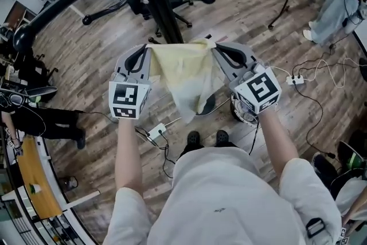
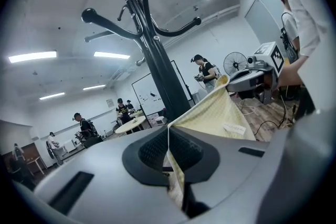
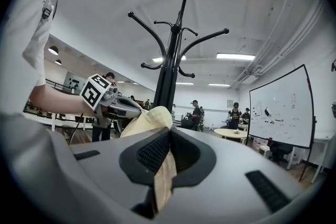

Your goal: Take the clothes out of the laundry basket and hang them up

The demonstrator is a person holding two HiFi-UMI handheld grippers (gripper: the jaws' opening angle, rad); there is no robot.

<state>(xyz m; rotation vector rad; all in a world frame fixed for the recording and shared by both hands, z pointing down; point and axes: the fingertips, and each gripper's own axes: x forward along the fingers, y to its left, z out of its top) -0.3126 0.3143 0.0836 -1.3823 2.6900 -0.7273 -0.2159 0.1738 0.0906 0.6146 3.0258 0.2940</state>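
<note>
The pale yellow cloth (image 1: 186, 80) hangs in mid-air, held by its top edge between the two grippers, over the wood-plank floor (image 1: 86, 60) and just short of the black coat stand (image 1: 153, 3). The left gripper (image 1: 149, 50) has its fingers (image 2: 152, 149) closed on the cloth's upper left corner, pinching a thin fold between ribbed black pads. The right gripper (image 1: 214, 49) is clamped the same way on the upper right corner. The top edge runs nearly straight from grip to grip, and below it the fabric sags to a loose point. The weave looks soft and finely textured, with a small white label (image 2: 233, 127) on it. The stand is a smooth dark pole with curved arms ending in round knobs, spreading above and beyond the cloth. To the right, a white power strip (image 1: 296, 80) and loose cables lie on the floor, with bare planks to the left of the stand.
</note>
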